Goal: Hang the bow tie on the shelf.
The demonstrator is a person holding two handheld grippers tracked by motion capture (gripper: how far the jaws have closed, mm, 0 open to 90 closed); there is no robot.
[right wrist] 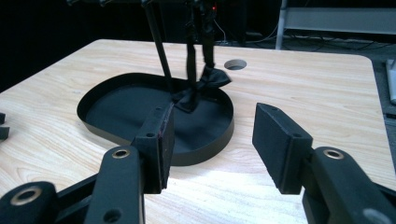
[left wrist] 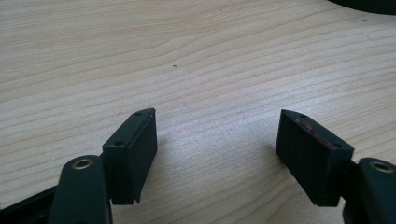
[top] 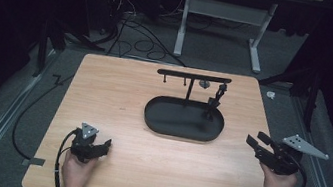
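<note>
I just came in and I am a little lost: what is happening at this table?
A person holds a two-jaw gripper in each hand over a wooden table. The left gripper and the right gripper are both open and hold nothing. The right one points toward a black oval tray with a hanger stand, from which a dark strap hangs.

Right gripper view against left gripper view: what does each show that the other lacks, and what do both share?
The right gripper view shows the whole black oval tray with its thin black upright stand, a dark strap with a bow-like end hanging down into the tray, a round hole in the tabletop, and the open right gripper. The left gripper view shows the open left gripper low over bare wood. Both share the light wooden table and jaws with nothing between them.
</note>
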